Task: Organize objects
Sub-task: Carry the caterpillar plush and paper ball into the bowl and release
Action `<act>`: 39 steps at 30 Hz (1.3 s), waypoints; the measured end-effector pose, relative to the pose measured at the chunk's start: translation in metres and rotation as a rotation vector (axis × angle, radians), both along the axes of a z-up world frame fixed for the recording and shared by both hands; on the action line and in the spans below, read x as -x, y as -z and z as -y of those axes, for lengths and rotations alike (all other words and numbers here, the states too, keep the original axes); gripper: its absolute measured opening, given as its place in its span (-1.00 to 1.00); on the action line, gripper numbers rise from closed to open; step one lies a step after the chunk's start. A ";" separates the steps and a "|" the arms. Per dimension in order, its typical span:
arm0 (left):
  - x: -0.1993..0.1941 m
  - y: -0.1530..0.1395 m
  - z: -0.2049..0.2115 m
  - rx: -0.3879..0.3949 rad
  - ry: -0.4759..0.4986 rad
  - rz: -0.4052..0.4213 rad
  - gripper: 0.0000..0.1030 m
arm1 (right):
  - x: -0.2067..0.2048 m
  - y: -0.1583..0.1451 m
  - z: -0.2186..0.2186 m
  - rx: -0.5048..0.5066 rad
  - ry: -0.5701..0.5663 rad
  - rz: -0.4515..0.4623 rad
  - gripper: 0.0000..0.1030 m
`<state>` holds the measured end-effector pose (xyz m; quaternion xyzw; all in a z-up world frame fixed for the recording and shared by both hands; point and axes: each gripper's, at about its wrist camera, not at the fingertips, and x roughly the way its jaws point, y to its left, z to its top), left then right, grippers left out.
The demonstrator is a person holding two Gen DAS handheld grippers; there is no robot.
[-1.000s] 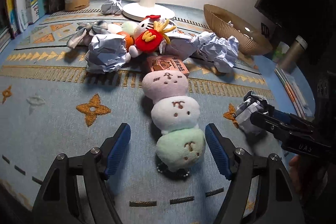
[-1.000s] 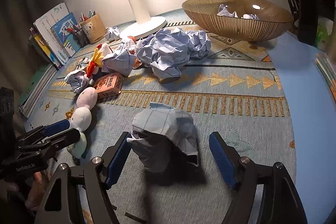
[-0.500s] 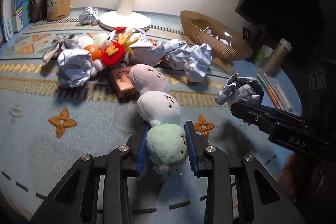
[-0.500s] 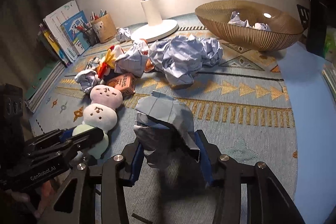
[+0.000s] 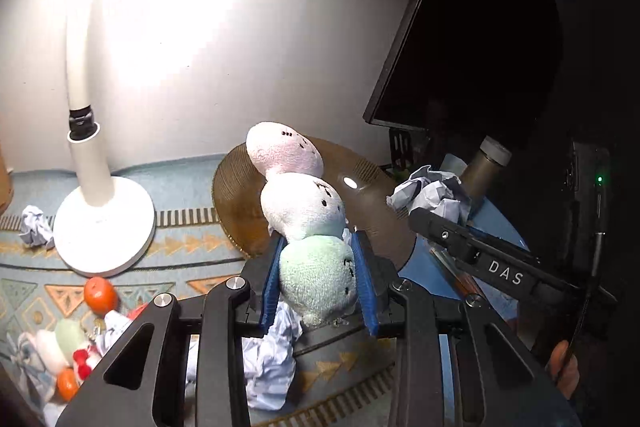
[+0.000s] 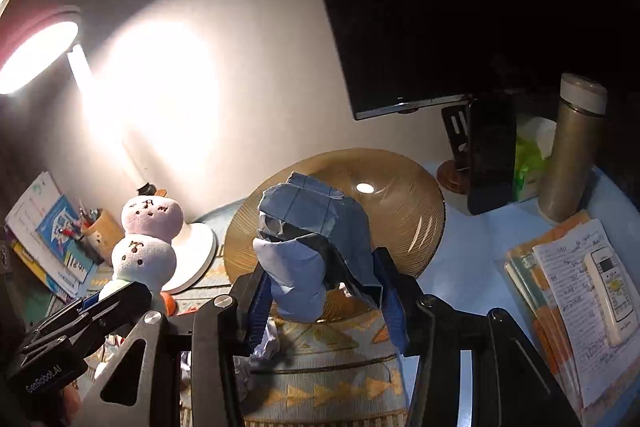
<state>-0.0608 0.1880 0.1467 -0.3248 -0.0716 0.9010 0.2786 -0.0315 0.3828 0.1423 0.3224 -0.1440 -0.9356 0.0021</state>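
A lamplit counter (image 5: 496, 291) covered with a patterned blue mat, seen from two handheld grippers raised above it. The left gripper (image 5: 320, 279) has its blue-padded fingers (image 5: 269, 279) clenched on the green bottom ball of a three-ball plush toy (image 5: 304, 207); the white middle ball and pink top ball stand up beyond the fingers, clear of the mat, in front of a woven bowl (image 5: 372, 203) near the back edge of the counter. The right gripper (image 6: 326, 301) has its fingers (image 6: 394, 307) squeezed on a crumpled ball of blue-white paper (image 6: 308, 251), also lifted off the mat and hanging before the same bowl (image 6: 408, 211). In the left view the right gripper appears at the right side, marked "DAS", with the paper ball (image 5: 430, 193) at its tip. A white lamp base (image 5: 104, 227) sits toward the back left of the counter, with a small paper wad (image 5: 34, 227) beside it. Near the front left lie an orange ball (image 5: 100, 295) and a heap of small soft toys (image 5: 60, 351), and more crumpled paper (image 5: 268, 359) rests under the left gripper. Along the right edge lie a stack of papers (image 6: 560, 291) with a remote control (image 6: 610, 291) on top, and a metal flask (image 6: 572, 147) stands at the back right corner. A dark monitor (image 6: 440, 7) hangs over the back edge, and a pencil cup (image 6: 100, 231) and books occupy the far left.
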 end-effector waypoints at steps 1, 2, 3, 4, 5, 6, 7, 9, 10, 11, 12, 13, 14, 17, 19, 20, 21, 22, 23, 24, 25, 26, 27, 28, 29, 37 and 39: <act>0.010 0.003 -0.008 0.009 0.020 0.003 -0.41 | 0.009 0.005 -0.002 0.006 0.010 0.015 -0.10; 0.019 0.006 -0.013 0.019 0.016 0.007 -0.40 | 0.016 0.009 -0.004 0.005 0.021 0.027 -0.08; 0.026 0.010 -0.019 0.025 0.017 0.007 -0.38 | 0.023 0.013 -0.005 0.011 0.031 0.033 -0.06; 0.033 0.015 -0.025 0.038 0.030 0.013 -0.20 | 0.029 0.016 -0.008 0.021 0.034 0.039 -0.02; 0.041 0.020 -0.029 0.059 0.022 0.023 0.04 | 0.035 0.020 -0.011 0.030 0.034 0.052 0.17; 0.047 0.024 -0.032 0.078 0.003 0.032 0.23 | 0.040 0.024 -0.013 0.038 0.040 0.063 0.32; 0.052 0.028 -0.034 0.088 0.003 0.035 0.26 | 0.041 0.027 -0.016 0.041 0.049 0.063 0.32; 0.056 0.035 -0.035 0.104 -0.012 0.047 0.27 | 0.043 0.032 -0.019 0.027 0.055 0.075 0.32; 0.056 0.037 -0.033 0.103 -0.013 0.053 0.27 | 0.043 0.033 -0.022 0.027 0.054 0.079 0.32; 0.053 0.038 -0.031 0.096 -0.011 0.058 0.27 | 0.041 0.035 -0.023 0.031 0.051 0.081 0.32; 0.051 0.039 -0.029 0.092 -0.016 0.061 0.27 | 0.038 0.035 -0.024 0.033 0.046 0.082 0.32; 0.049 0.039 -0.026 0.084 -0.025 0.061 0.27 | 0.034 0.036 -0.025 0.032 0.045 0.079 0.32; 0.047 0.038 -0.022 0.074 -0.030 0.067 0.27 | 0.031 0.035 -0.024 0.026 0.045 0.076 0.32; 0.037 0.032 -0.005 0.028 -0.042 0.072 0.27 | 0.020 0.034 -0.021 0.017 0.035 0.072 0.32; 0.023 0.020 0.007 0.003 -0.053 0.048 0.27 | 0.011 0.028 -0.016 0.018 0.017 0.064 0.32; 0.013 0.014 0.015 -0.005 -0.067 0.028 0.27 | 0.005 0.023 -0.011 0.017 0.004 0.055 0.32; 0.003 0.005 0.024 -0.010 -0.082 0.005 0.27 | -0.001 0.017 -0.006 0.013 -0.009 0.041 0.32; -0.009 -0.004 0.034 -0.016 -0.093 -0.019 0.27 | -0.007 0.009 0.000 0.007 -0.023 0.027 0.32; -0.023 -0.013 0.045 -0.023 -0.107 -0.046 0.27 | -0.014 0.001 0.007 0.002 -0.040 0.013 0.32; -0.037 -0.023 0.055 -0.027 -0.129 -0.073 0.28 | -0.022 -0.007 0.015 -0.002 -0.062 -0.004 0.32; -0.052 -0.031 0.067 -0.026 -0.156 -0.101 0.33 | -0.030 -0.015 0.023 -0.003 -0.082 -0.019 0.32; -0.066 -0.038 0.078 -0.018 -0.188 -0.125 0.56 | -0.038 -0.021 0.032 -0.004 -0.100 -0.030 0.32; -0.081 -0.042 0.090 -0.012 -0.229 -0.147 0.83 | -0.045 -0.025 0.040 -0.002 -0.120 -0.040 0.32; -0.095 -0.044 0.103 -0.009 -0.267 -0.171 0.88 | -0.053 -0.027 0.049 0.006 -0.142 -0.047 0.32; -0.109 -0.043 0.115 0.000 -0.299 -0.189 0.88 | -0.060 -0.026 0.059 0.017 -0.163 -0.048 0.32; -0.170 0.035 0.221 0.040 -0.676 -0.154 0.88 | -0.099 0.047 0.137 -0.008 -0.268 -0.050 0.33; -0.170 0.059 0.232 0.050 -0.681 -0.102 0.86 | -0.099 0.069 0.153 -0.033 -0.284 -0.017 0.32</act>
